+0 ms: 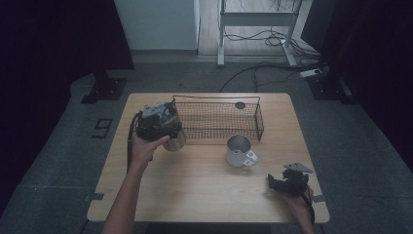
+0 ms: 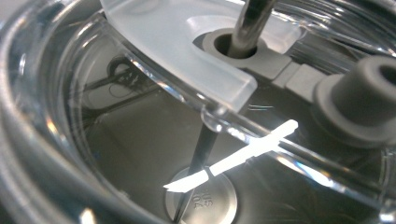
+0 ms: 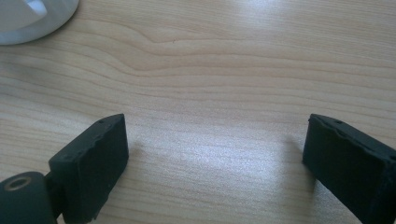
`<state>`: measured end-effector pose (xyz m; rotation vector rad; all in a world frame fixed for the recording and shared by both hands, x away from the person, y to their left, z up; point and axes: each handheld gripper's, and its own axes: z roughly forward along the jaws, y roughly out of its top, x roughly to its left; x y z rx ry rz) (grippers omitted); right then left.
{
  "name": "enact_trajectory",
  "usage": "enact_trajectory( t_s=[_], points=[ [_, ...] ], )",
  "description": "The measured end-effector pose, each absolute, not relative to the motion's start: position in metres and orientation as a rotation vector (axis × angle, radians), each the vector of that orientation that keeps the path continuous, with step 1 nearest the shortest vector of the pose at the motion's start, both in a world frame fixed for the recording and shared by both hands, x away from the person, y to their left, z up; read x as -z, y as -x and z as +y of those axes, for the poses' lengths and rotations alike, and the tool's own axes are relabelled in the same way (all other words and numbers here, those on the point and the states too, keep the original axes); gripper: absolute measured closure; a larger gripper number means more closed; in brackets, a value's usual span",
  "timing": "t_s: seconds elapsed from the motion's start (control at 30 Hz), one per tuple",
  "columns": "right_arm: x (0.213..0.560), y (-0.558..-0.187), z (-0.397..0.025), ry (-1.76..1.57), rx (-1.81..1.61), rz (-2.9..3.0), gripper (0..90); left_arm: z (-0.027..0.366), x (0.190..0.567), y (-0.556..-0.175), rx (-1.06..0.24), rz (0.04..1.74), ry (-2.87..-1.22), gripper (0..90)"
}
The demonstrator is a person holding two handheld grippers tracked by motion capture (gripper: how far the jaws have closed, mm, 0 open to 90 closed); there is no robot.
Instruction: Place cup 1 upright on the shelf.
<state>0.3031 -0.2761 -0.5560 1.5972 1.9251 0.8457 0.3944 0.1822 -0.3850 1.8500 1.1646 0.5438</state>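
The left gripper (image 1: 158, 122) holds the lidded steel tumbler (image 1: 174, 130) raised at the wire basket's (image 1: 253, 127) left end, probably to drop it inside, while the right gripper (image 1: 285, 184) rests wide open near the table's (image 1: 195, 185) front right corner.

I see a pale wood-grain table (image 1: 195, 180), a black wire basket (image 1: 219, 119), a shiny metal mug (image 1: 238, 150), a glossy clear plastic lid (image 2: 177, 42), and matt black right gripper (image 3: 215, 154) jaws.
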Motion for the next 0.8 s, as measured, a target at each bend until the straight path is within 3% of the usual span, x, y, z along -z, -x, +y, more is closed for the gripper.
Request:
enact_trajectory(
  t_s=[0.8],
  points=[
    [0.556,-0.303,-0.276,-1.601,-0.848,1.914,7.8,0.163,0.373,-0.413,-0.546,1.13,-1.871,3.9]
  ],
)
